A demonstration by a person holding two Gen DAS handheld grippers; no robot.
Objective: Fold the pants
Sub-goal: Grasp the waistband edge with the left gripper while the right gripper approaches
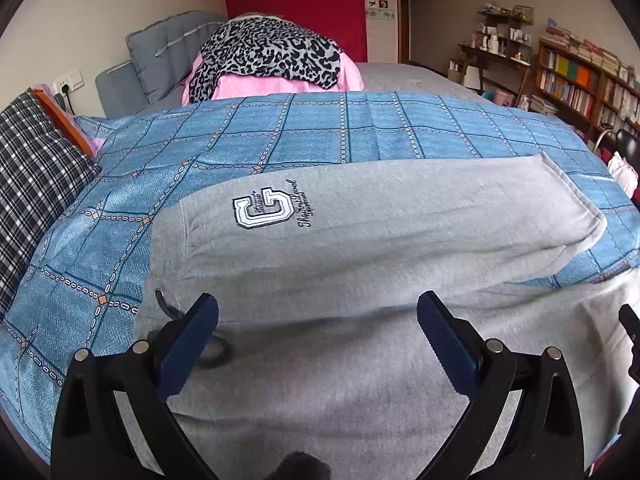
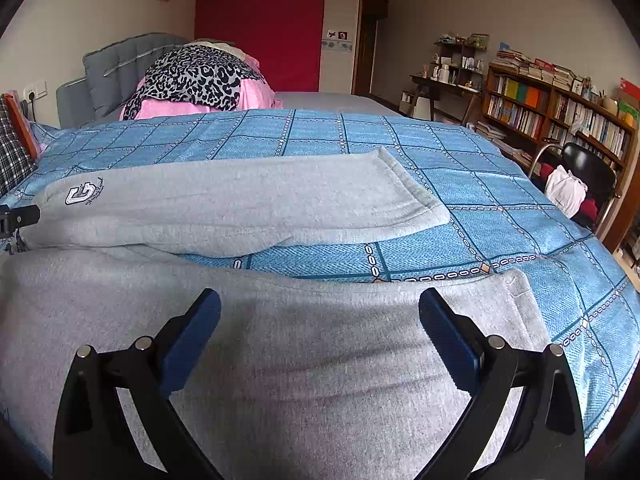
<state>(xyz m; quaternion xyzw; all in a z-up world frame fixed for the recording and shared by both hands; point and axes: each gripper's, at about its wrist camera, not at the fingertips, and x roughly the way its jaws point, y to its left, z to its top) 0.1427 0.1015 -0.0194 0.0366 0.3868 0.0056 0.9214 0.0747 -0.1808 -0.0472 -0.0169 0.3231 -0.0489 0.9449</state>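
Pants: your grey pants (image 1: 360, 208) lie flat across the bed, waist to your left, legs running right; the far leg (image 2: 240, 200) and near leg (image 2: 280, 360) are split apart, with bedspread showing between them.
Left gripper: your left gripper (image 1: 318, 336) hovers over the waist, jaws apart, holding nothing; the dark drawstring (image 1: 172, 312) lies just beside its left finger.
Right gripper: your right gripper (image 2: 320, 332) hangs over the near leg, jaws apart, empty.
Around: a leopard-print cloth (image 1: 272, 52) on pink bedding (image 1: 288, 84) sits beyond the pants; a checked pillow (image 1: 36, 172) is at the left.
Surface: blue checked bedspread (image 2: 500, 216).
Room: red panel (image 2: 260, 36), bookshelf (image 2: 560, 116), black chair (image 2: 588, 164) to your right.
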